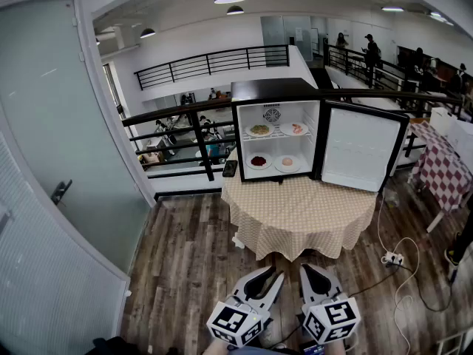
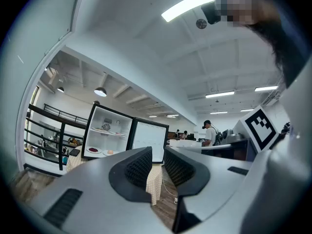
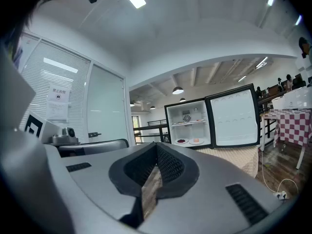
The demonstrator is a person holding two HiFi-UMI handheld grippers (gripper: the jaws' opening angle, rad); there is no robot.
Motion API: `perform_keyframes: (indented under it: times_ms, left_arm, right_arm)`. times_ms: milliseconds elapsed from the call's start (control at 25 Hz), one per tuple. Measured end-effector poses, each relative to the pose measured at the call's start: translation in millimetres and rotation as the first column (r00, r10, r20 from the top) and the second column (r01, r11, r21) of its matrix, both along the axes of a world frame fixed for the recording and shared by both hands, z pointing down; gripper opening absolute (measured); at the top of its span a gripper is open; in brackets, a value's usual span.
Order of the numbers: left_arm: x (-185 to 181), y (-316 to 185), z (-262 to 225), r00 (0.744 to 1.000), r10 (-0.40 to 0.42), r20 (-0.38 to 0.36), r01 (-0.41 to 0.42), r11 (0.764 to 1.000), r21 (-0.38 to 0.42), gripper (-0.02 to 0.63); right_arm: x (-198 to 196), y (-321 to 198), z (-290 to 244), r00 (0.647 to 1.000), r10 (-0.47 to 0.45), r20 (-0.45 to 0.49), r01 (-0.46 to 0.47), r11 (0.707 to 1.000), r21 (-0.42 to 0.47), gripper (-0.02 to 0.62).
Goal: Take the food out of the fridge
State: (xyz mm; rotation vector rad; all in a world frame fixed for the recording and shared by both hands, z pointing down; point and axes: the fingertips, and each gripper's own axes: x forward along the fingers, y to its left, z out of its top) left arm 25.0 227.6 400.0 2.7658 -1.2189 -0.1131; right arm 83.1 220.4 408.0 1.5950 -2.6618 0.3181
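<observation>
A small black fridge [image 1: 275, 89] stands on a round table with a checked cloth [image 1: 299, 209], its door [image 1: 362, 149] swung open to the right. Two plates of food sit on the upper shelf [image 1: 259, 130] [image 1: 295, 129], and two more on the lower shelf [image 1: 259, 161] [image 1: 287, 162]. Both grippers hang low near me, far short of the table. My left gripper [image 1: 275, 274] [image 2: 157, 162] is open with nothing between its pads. Beside it, my right gripper [image 1: 307, 268] [image 3: 156, 152] is shut and empty. The fridge [image 2: 107, 130] [image 3: 190, 123] shows ahead in both gripper views.
A dark flat object [image 1: 230, 168] lies on the table left of the fridge. A black railing [image 1: 170, 135] runs behind the table. A glass door [image 1: 44, 124] is at left. A power strip with cable [image 1: 392, 258] lies on the wood floor, and a checked table [image 1: 443, 168] stands at right.
</observation>
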Motion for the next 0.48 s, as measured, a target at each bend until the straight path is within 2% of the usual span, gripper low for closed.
perform_keyframes:
  times_ms: [480]
  left_arm:
    - [2.0,-8.8,6.6,1.0,0.002,0.023,-0.002,1.0,-0.01,0.086]
  right_arm:
    - [-3.0,-9.1,6.0,1.0,-0.027,0.001,0.027,1.0,0.002,0.017]
